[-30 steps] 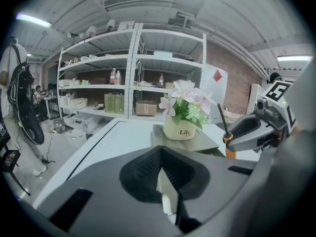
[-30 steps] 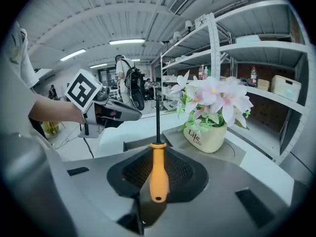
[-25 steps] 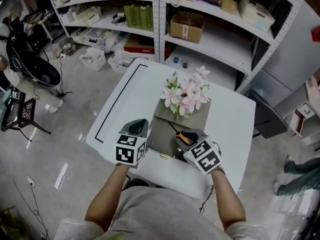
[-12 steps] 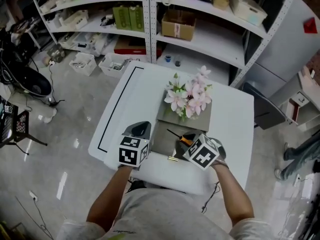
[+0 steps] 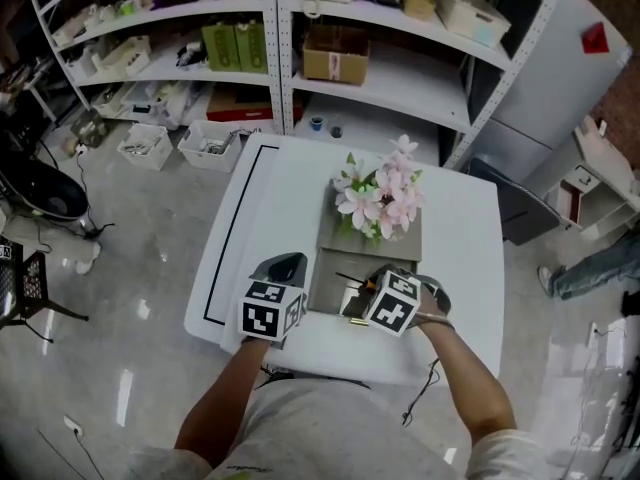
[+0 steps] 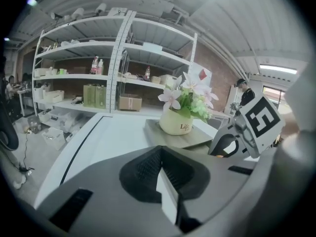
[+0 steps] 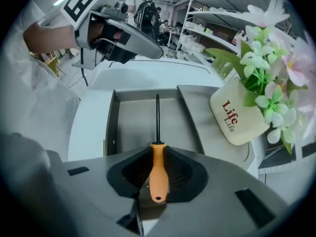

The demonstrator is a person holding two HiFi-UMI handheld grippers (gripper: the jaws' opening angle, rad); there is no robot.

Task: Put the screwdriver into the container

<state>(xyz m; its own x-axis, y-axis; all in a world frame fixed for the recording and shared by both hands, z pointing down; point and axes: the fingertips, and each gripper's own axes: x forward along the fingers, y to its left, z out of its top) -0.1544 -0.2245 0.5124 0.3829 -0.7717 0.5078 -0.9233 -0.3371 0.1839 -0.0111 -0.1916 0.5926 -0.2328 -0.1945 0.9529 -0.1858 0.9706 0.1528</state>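
My right gripper [image 7: 157,174] is shut on the orange handle of the screwdriver [image 7: 158,172]. Its thin black shaft points out low over the floor of the open grey container [image 7: 133,125]. In the head view the screwdriver [image 5: 362,284] and right gripper [image 5: 380,286] are over the near half of the container [image 5: 328,283] on the white table. My left gripper [image 5: 283,266] is just left of the container, apart from it. In its own view the left gripper [image 6: 165,177] is shut with nothing in it, and the right gripper [image 6: 229,144] shows at the right.
A cream pot of pink and white flowers [image 5: 378,193] stands on the grey lid at the container's far half; the flower pot [image 7: 237,115] is close to the right of the screwdriver. A small brass piece [image 5: 355,321] lies by the container's near edge. Shelving [image 5: 380,28] stands behind the table [image 5: 270,208].
The right gripper has tilted and carried the screwdriver a little nearer and lower over the container. The left gripper stays beside the container. The head view has shifted.
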